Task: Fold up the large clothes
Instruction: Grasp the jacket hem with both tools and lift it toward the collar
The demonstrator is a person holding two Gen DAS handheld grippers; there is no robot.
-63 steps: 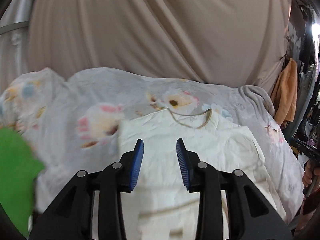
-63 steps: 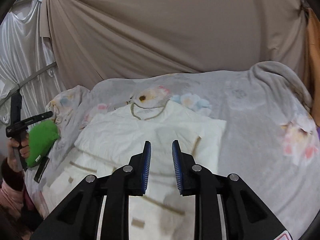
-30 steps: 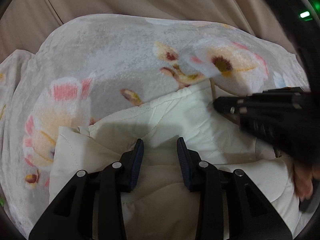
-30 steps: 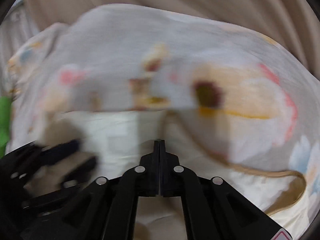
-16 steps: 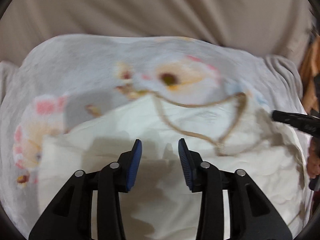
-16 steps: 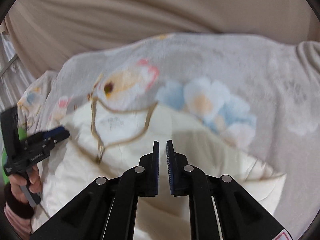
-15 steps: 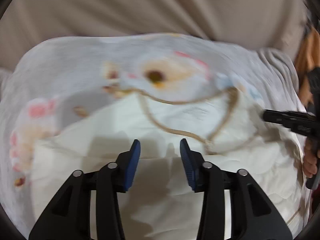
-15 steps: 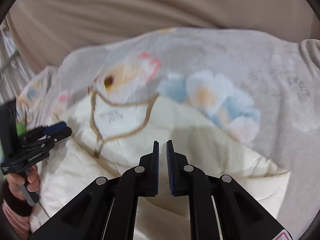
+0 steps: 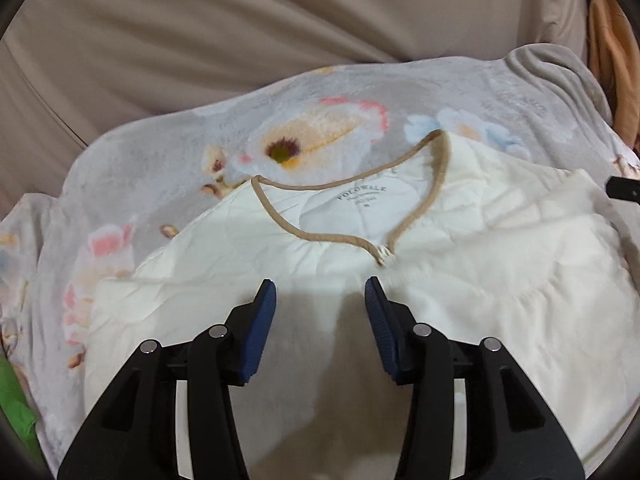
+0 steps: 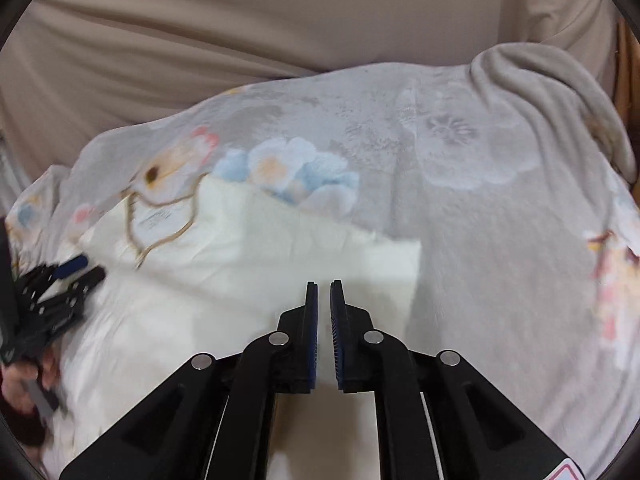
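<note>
A cream quilted garment point(image 9: 460, 248) with a tan-trimmed neckline point(image 9: 332, 236) lies flat on the bed, sides folded in; in the right wrist view the garment point(image 10: 240, 248) fills the lower left. My left gripper point(image 9: 320, 284) hovers over its chest below the neckline, jaws opening, nothing between them. It also shows at the left edge of the right wrist view as the left gripper point(image 10: 90, 267), held by a hand point(image 10: 24, 376). My right gripper point(image 10: 324, 284) hangs over the garment's right folded edge, jaws a narrow slit apart and empty. A tip of the right gripper point(image 9: 622, 188) shows at the far right.
A grey floral blanket point(image 9: 160, 168) covers the bed and bunches into a ridge at the far right corner point(image 10: 560, 92). A beige curtain point(image 9: 280, 20) hangs behind. A green object point(image 9: 14, 404) lies at the left edge; orange cloth point(image 9: 612, 60) hangs at the right.
Both grippers drew back from the collar area. The right one swung right to the garment's folded edge and its jaws parted a little. The left jaws widened.
</note>
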